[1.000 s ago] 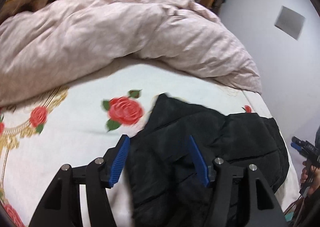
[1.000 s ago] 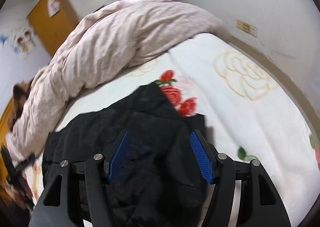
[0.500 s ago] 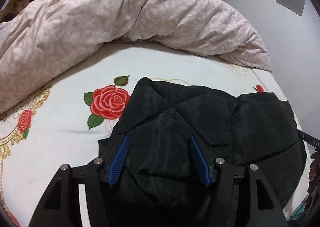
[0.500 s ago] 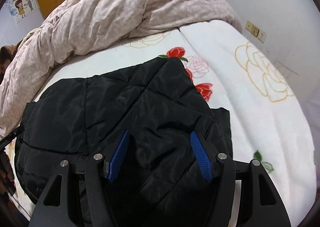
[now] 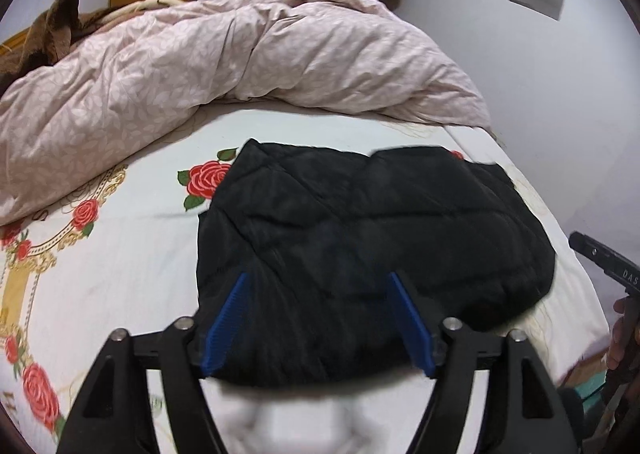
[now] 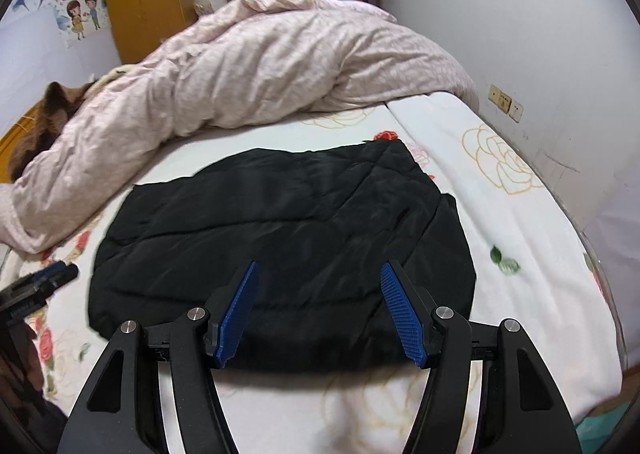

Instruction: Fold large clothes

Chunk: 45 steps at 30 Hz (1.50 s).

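Jacket (image 5: 360, 238) near edge blurred; right gripper (image 5: 600, 262) cut off

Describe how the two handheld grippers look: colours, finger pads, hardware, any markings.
Left gripper and right gripper match: matte black angular frames with cut-outs, silver round bolt heads, and blue ribbed pads. White lettering shows on the right gripper's body in the left view.

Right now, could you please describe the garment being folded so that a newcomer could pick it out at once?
Start at the bed with the rose-printed white sheet. A crumpled pink duvet is heaped along its far side. Nearer, lying flat on the sheet, is the black quilted jacket, the only dark, stitched-panel item on the bed.
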Motion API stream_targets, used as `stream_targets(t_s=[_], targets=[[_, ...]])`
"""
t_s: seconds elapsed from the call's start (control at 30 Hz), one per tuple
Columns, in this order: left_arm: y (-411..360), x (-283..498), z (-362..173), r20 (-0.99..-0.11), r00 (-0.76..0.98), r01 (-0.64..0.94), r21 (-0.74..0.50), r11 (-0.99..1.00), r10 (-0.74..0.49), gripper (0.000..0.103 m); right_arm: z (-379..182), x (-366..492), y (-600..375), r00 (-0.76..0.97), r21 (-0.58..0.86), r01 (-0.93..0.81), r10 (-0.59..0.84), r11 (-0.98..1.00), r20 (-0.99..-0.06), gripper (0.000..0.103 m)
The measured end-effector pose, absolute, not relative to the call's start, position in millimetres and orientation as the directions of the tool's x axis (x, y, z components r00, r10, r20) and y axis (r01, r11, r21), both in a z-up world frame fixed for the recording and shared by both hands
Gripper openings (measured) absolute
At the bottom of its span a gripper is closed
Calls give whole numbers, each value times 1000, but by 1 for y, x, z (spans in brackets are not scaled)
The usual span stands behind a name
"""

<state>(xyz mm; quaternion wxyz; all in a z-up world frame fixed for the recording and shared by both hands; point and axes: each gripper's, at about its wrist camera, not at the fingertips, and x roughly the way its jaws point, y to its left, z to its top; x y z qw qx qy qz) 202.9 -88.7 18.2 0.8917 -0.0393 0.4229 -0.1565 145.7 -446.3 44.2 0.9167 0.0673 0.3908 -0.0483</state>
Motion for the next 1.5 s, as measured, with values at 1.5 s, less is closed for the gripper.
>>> stream_targets(t_s=[1.5], targets=[[-120,78,37,-759,570,319,-149,936,-315,79,43,34,-380,667,37,93,-35,995,-744,64]])
